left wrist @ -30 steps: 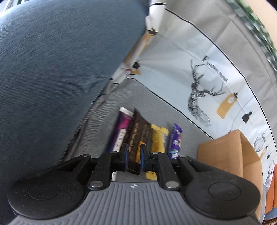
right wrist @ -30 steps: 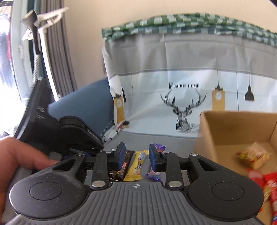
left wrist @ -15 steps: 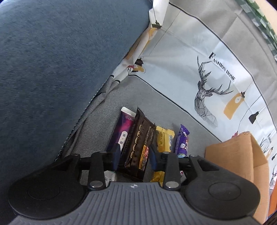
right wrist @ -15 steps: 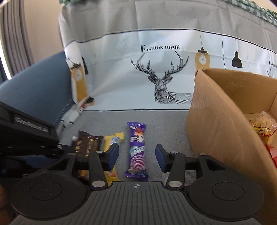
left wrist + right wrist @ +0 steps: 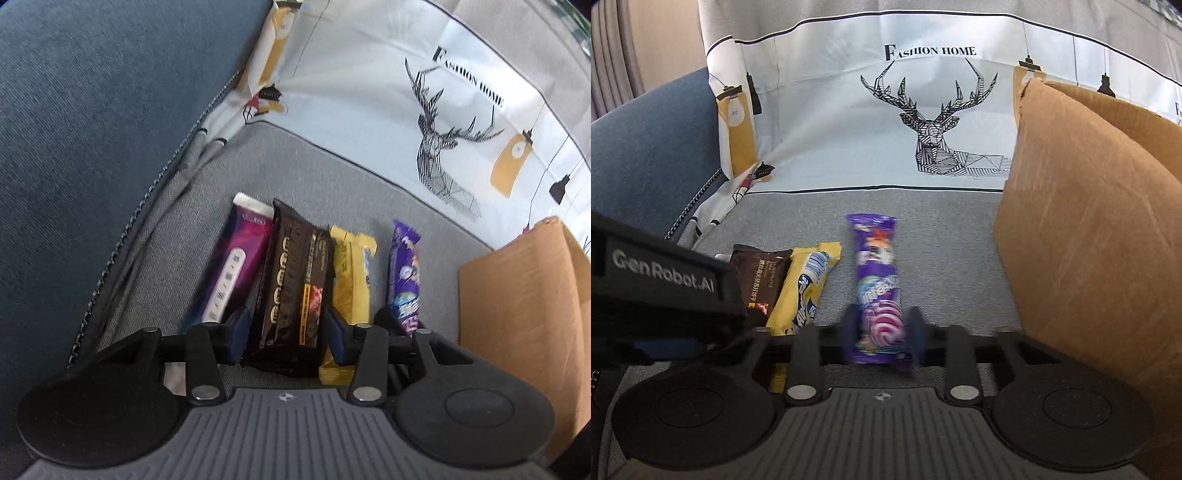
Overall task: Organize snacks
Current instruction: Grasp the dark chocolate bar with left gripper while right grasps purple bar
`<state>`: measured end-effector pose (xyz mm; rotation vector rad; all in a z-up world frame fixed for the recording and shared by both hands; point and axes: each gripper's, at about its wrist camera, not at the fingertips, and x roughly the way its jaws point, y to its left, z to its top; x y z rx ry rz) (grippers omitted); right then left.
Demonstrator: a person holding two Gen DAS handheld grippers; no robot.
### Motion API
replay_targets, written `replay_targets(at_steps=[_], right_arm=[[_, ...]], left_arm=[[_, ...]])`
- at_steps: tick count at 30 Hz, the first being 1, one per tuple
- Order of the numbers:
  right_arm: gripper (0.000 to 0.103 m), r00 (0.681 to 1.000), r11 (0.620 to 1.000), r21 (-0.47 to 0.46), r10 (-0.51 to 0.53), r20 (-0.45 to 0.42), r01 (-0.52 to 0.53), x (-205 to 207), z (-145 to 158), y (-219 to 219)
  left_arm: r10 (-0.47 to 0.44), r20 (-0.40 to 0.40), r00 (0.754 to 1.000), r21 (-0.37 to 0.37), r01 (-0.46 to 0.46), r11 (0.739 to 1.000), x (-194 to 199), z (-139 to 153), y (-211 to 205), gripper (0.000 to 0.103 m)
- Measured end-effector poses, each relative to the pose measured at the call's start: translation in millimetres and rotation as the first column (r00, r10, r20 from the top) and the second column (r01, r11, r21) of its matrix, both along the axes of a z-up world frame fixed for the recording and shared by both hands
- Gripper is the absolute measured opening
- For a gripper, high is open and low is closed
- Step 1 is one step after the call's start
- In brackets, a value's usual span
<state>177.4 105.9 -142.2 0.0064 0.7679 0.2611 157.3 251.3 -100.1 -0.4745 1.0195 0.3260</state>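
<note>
On the grey cushion, your right tool (image 5: 881, 329) has just closed onto the purple snack (image 5: 877, 280); your left tool (image 5: 286, 334), just widened, straddles the brown bar (image 5: 295, 284) ungripped, beside the cardboard box (image 5: 1100, 221).

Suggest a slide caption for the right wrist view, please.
Right gripper closing around a purple snack beside a cardboard box.

Four snack bars lie packed side by side on the grey seat (image 5: 332, 184); only the purple candy pack (image 5: 877, 280) has bare fabric on both sides. Cardboard box (image 5: 1089, 240) walls off the right, blue cushion (image 5: 92, 129) the left. Left tool (image 5: 665, 295) crowds the brown bar (image 5: 295, 288), possibly touching the yellow one (image 5: 349, 280); blurred.
</note>
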Motion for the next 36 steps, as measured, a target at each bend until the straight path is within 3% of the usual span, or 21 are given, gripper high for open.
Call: replay_targets(at_steps=[6,11,23,28,31,33,36], right_arm=[[0.025,1.0,1.0,0.007,0.01,0.009,-0.01,-6,8,-8],[0.026,0.997,0.997,0.0,0.074,0.007,-0.074,-23,21,-14],[0.026,0.963,0.968,0.01,0.251,-0.096,-0.251,-113,48,-39],[0.026,0.94,0.944,-0.024,0.324,-0.108,-0.329,-158,46,-50],[0.026,0.932,0.938,-0.014,0.342,-0.122,-0.346,-176,43,-59],[0.027,0.927,0.935,-0.014,0.35,-0.134,-0.355,-183,39,-62],[0.029,0.925,0.93,-0.02,0.364,-0.113,-0.368,-187,36,-64]], left_arm=[[-0.008,0.038,0.999,0.004,0.008,1.0,-8,4,1,0.022],[-0.006,0.058,0.998,-0.034,0.008,0.999,-22,9,1,0.015],[-0.002,0.04,0.999,-0.122,0.007,0.993,-102,25,-4,0.012],[-0.02,-0.014,1.0,-0.173,0.018,0.985,-136,23,-8,0.012],[-0.041,-0.033,0.999,-0.166,0.035,0.986,-142,22,-10,0.018],[-0.035,-0.052,0.998,-0.12,0.029,0.992,-144,21,-12,0.04],[-0.036,-0.039,0.999,-0.082,0.032,0.996,-141,22,-16,0.049]])
